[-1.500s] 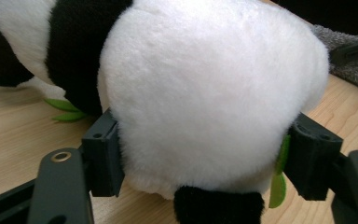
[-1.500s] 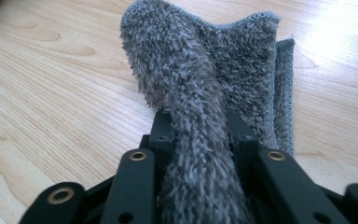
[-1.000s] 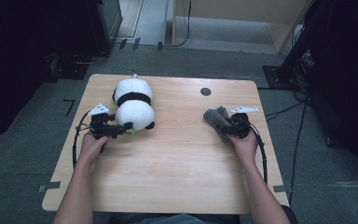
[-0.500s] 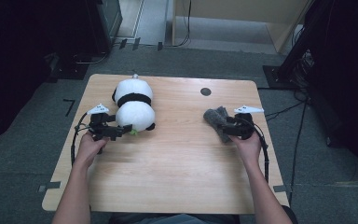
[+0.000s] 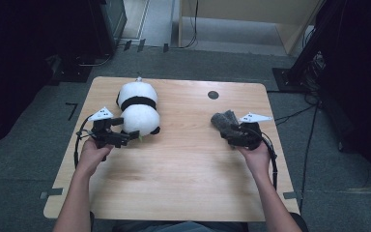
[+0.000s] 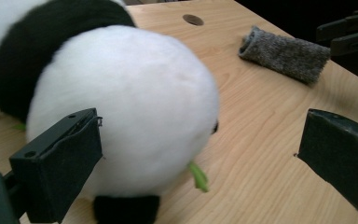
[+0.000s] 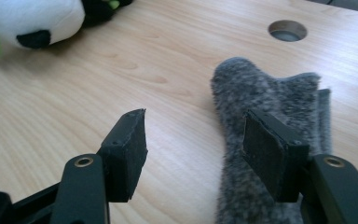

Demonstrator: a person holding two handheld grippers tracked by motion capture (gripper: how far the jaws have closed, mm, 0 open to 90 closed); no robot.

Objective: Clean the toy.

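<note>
From where I stand, the desk (image 5: 183,193) carries two soft things. A plush panda (image 5: 137,113) lies at about ten o'clock of the desk's middle, and a grey knitted sock (image 5: 223,121) lies at about two o'clock, with a small round hole (image 5: 213,94) in the desktop just beyond it at twelve o'clock of the sock.

The left tongs (image 5: 125,137) sit at the panda's seven o'clock, and their jaws have just been opening. In the left gripper view they stand very wide, one pad beside the white round end of the panda (image 6: 121,107) and the other well off to the side over bare wood, neither pressing on the fur. A little green tag (image 6: 198,176) pokes out under the toy.

The right tongs (image 5: 234,135) are at the sock's five o'clock end. In the right gripper view the jaws are half spread: one pad lies against or just over the sock (image 7: 261,98), the other hangs over bare wood, so nothing is pinched.

My reading is that this is a letting-go or re-approach step: both tools are near their things but grip neither. If the toy is to be taken, the left tongs need to come in squarely so both pads flank the round end, then close gently since the plush will squash. The right tongs need to shift sideways to bring the sock between both pads before closing.
</note>
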